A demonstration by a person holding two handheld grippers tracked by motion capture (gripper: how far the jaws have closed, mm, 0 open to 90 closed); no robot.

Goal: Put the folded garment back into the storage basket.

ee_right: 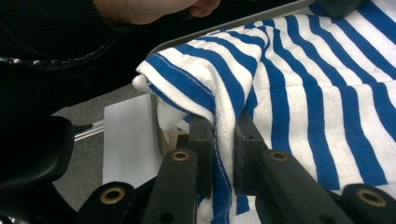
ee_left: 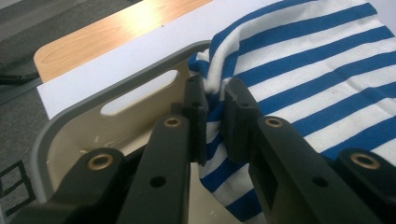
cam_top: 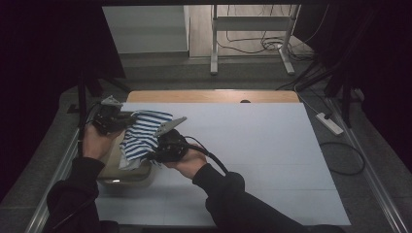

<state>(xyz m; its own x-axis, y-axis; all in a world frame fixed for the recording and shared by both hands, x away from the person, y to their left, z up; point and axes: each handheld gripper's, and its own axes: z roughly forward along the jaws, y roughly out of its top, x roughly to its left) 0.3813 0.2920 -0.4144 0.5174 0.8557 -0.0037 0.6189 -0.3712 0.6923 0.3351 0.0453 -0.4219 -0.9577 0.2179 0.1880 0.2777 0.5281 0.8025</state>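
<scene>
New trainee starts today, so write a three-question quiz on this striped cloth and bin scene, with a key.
1. True or false: both grippers are shut on the striped cloth.
2. What does the cloth hang over: (a) a wooden chair, (b) the beige bin with a handle slot, (c) a metal rack?
3. What colour are the cloth's stripes?

Key:
1. True. The left gripper pinches a bunched edge, and the right gripper pinches a fold; fabric sits between the fingers of each.
2. (b). The bin stands at the left edge of the white table cover.
3. Blue on white.
</scene>
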